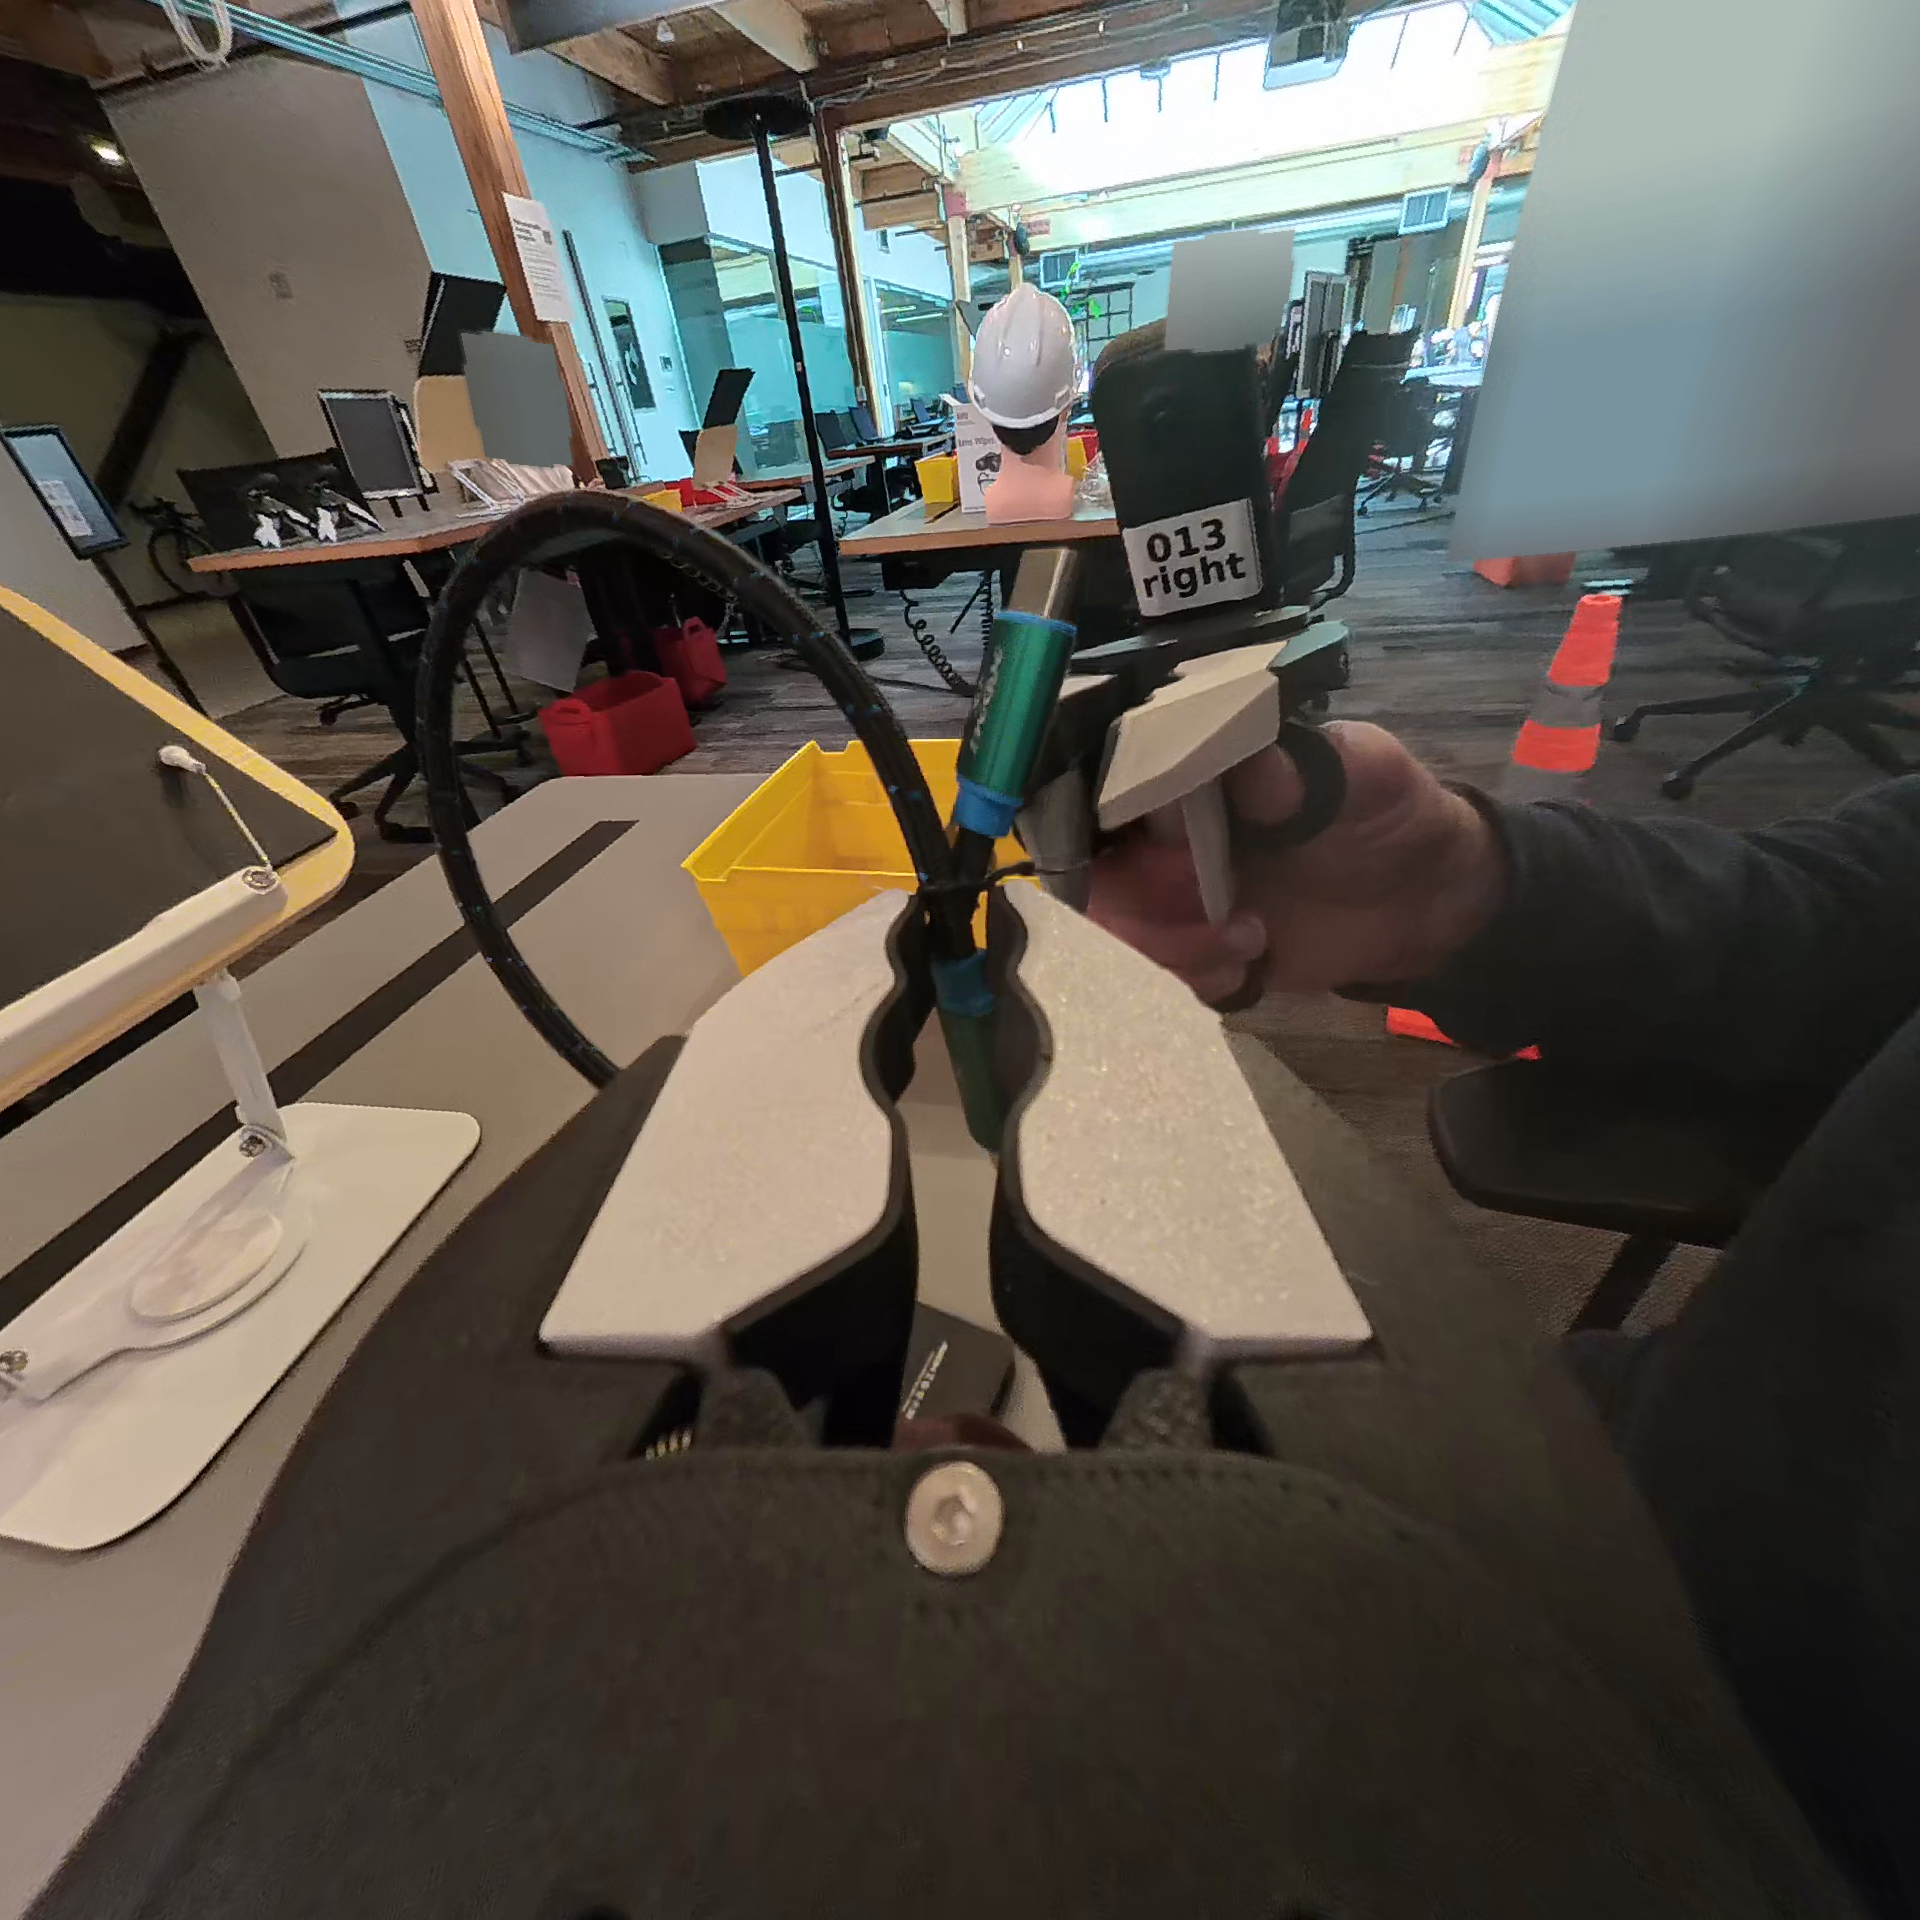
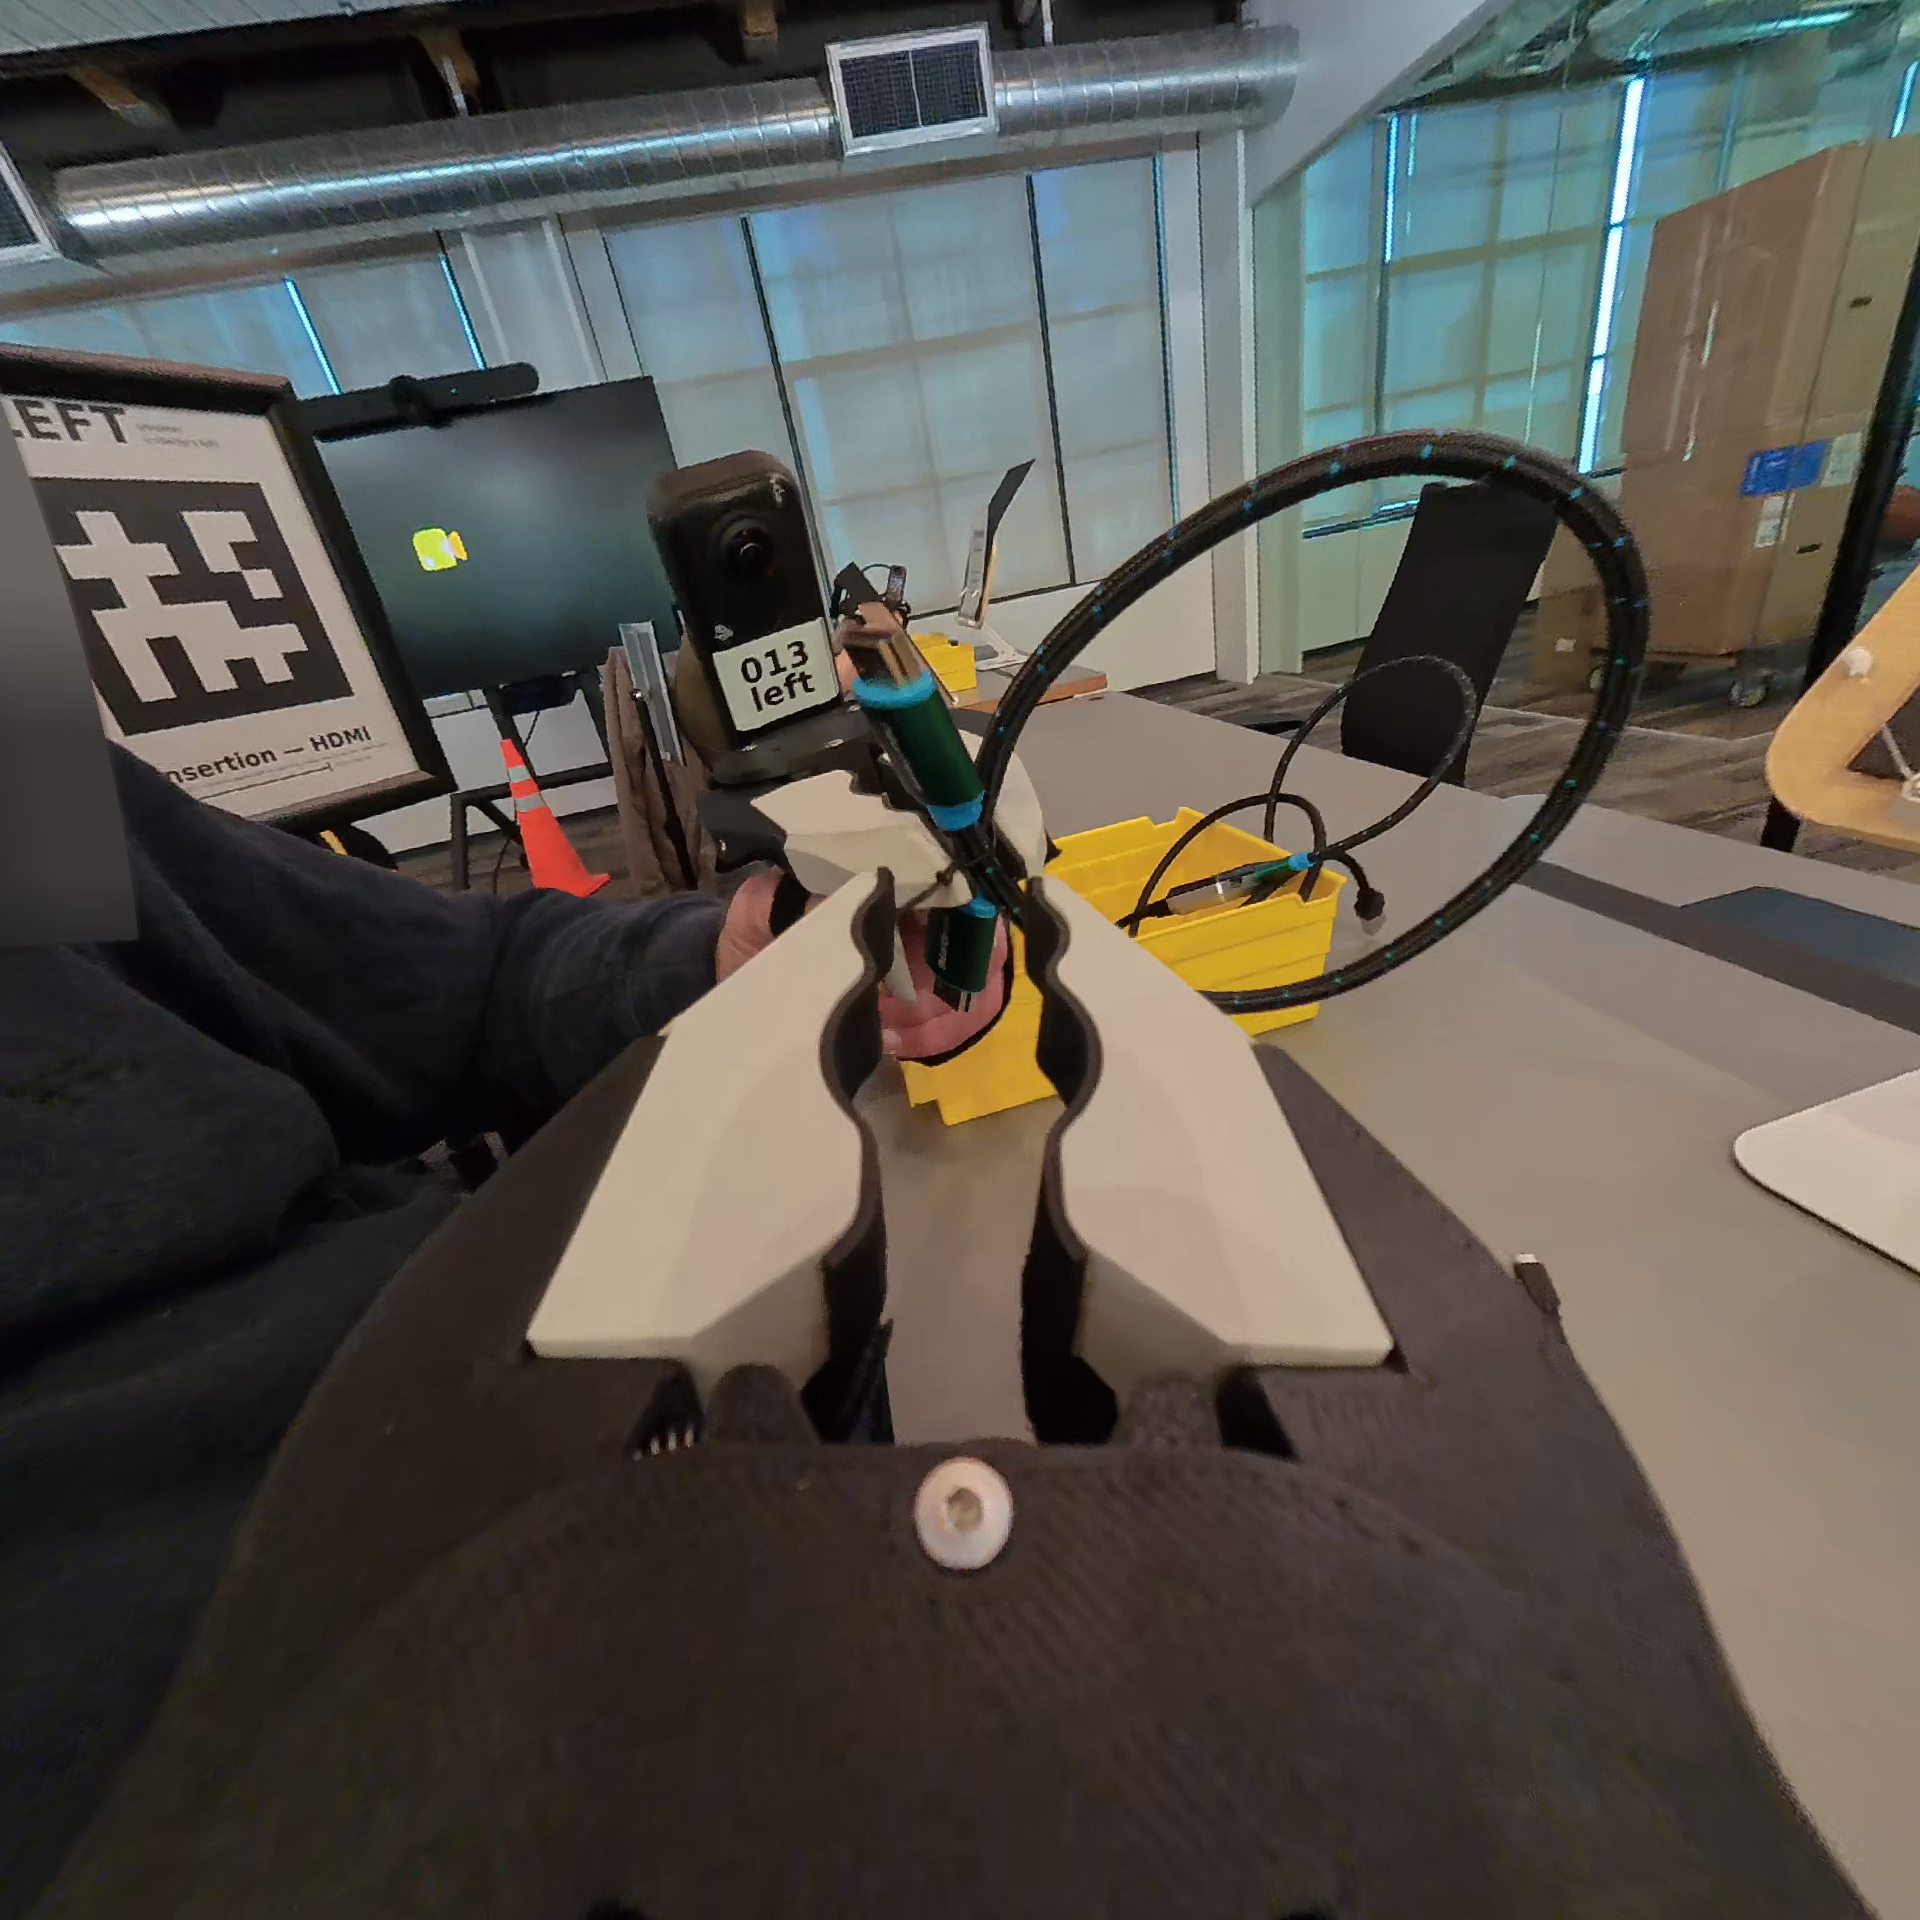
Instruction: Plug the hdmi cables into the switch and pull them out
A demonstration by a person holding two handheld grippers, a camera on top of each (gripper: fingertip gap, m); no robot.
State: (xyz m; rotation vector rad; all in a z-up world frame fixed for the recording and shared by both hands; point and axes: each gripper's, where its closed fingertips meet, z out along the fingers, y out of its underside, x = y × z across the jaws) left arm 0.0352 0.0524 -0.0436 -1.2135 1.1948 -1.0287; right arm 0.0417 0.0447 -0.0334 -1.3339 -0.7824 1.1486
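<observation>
A black braided HDMI cable (image 1: 436, 707) is tied in a loop and held up above the grey table (image 1: 436, 1039). Its two green plugs cross at the tie: one (image 1: 1013, 707) points up, the other (image 1: 971, 1070) hangs down. My left gripper (image 1: 958, 920) is shut on the cable at that crossing. My right gripper (image 2: 961, 899) faces it with its jaws partly apart, its tips on either side of the same crossing. The loop (image 2: 1621, 582) also shows in the right wrist view. A small black box (image 1: 956, 1371), probably the switch, lies on the table under my left gripper.
A yellow bin (image 2: 1226, 914) with more cables stands just behind the grippers. A tablet stand with a white base (image 1: 239, 1299) is at the table's left. An orange cone (image 1: 1569, 696) and office chairs stand on the floor to the right.
</observation>
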